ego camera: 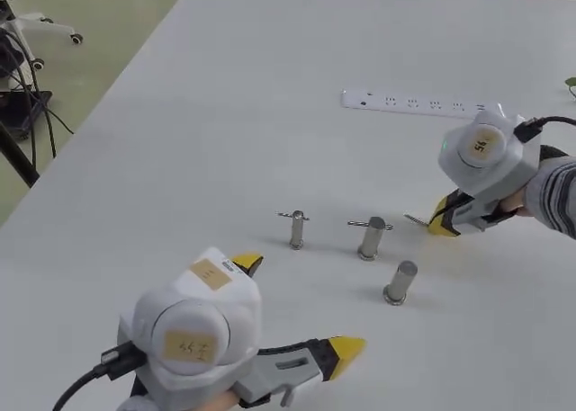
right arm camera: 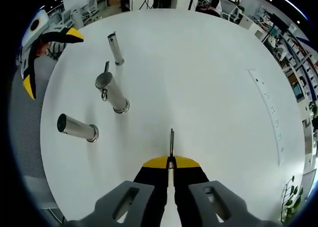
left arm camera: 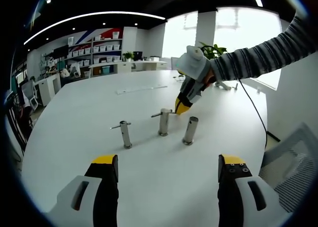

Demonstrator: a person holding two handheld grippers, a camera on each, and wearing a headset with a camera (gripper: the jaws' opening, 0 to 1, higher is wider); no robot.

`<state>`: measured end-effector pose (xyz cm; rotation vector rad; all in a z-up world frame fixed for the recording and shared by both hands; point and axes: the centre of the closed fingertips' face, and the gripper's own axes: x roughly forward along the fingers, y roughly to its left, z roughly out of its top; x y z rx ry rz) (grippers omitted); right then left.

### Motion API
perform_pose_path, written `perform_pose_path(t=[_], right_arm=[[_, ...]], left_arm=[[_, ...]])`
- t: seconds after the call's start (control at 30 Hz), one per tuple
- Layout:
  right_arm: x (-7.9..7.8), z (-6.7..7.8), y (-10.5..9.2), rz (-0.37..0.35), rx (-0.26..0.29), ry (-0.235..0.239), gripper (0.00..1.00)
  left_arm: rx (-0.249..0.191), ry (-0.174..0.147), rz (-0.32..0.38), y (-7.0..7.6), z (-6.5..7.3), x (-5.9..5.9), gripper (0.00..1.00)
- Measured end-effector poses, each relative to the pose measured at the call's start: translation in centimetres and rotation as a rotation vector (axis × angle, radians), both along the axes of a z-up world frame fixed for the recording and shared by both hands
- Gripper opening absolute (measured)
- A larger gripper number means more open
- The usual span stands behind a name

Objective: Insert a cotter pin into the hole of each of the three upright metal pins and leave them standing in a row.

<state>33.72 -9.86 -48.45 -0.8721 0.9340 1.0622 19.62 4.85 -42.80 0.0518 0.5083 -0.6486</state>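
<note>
Three upright metal pins stand on the white table (ego camera: 180, 159). The left pin (ego camera: 296, 229) and the middle pin (ego camera: 371, 237) each carry a cotter pin through the top. The third pin (ego camera: 400, 282) stands nearer and to the right, out of line, with an empty hole. My right gripper (ego camera: 438, 222) hovers just right of the middle pin, shut on a cotter pin (ego camera: 416, 219) that sticks out from its tips (right arm camera: 172, 137). My left gripper (ego camera: 297, 305) sits at the near edge, open and empty, with its fingers (left arm camera: 105, 160) wide apart facing the three pins (left arm camera: 163, 121).
A white power strip (ego camera: 423, 102) lies on the far side of the table. An office chair base (ego camera: 36, 24) and cables stand on the floor beyond the table's left edge. Shelves and desks fill the room behind.
</note>
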Motion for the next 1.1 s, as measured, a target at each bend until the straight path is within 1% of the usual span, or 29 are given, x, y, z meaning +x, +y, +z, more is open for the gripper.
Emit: perform_pose_path(t=[0.03, 0.07, 0.2, 0.27, 0.4, 0.5, 0.6, 0.63, 0.77, 0.9, 0.97, 1.1], right_arm=[[0.0, 0.3, 0.0, -0.003, 0.008, -0.006, 0.00], [0.0, 0.5, 0.0, -0.005, 0.015, -0.010, 0.00], [-0.4, 1.7, -0.2, -0.007, 0.025, -0.031, 0.00], [-0.7, 2.3, -0.1, -0.012, 0.043, -0.040, 0.00], [-1.6, 3.5, -0.1, -0.011, 0.063, -0.062, 0.00], [-2.4, 4.3, 0.2, -0.004, 0.084, -0.071, 0.00], [-3.1, 5.0, 0.5, 0.005, 0.107, -0.086, 0.00], [-3.4, 5.4, 0.7, 0.004, 0.117, -0.091, 0.00], [-4.6, 6.2, 1.3, 0.029, 0.137, -0.105, 0.00], [-5.5, 7.0, 2.1, 0.058, 0.159, -0.120, 0.00], [-6.0, 7.4, 2.6, 0.079, 0.169, -0.131, 0.00], [-7.0, 7.9, 3.5, 0.121, 0.178, -0.145, 0.00]], left_arm=[[0.000, 0.008, -0.007, -0.1, -0.1, -0.1, 0.80], [0.000, 0.010, -0.008, -0.1, -0.2, -0.1, 0.79], [-0.001, 0.003, -0.020, -0.3, 0.2, -0.1, 0.78], [-0.002, 0.000, -0.025, -0.4, 0.3, -0.1, 0.77], [0.006, -0.006, -0.047, -0.8, 0.8, -0.1, 0.76], [0.006, -0.009, -0.059, -1.0, 1.1, -0.1, 0.74], [0.008, -0.005, -0.071, -1.3, 1.3, -0.2, 0.71], [0.011, -0.009, -0.077, -1.3, 1.4, -0.2, 0.71], [0.013, -0.009, -0.085, -1.5, 1.7, 0.0, 0.69], [-0.007, 0.001, -0.073, -1.5, 2.1, 0.2, 0.67], [-0.026, 0.008, -0.067, -1.6, 2.3, 0.2, 0.65], [-0.047, 0.028, -0.062, -1.7, 2.4, 0.4, 0.62]])
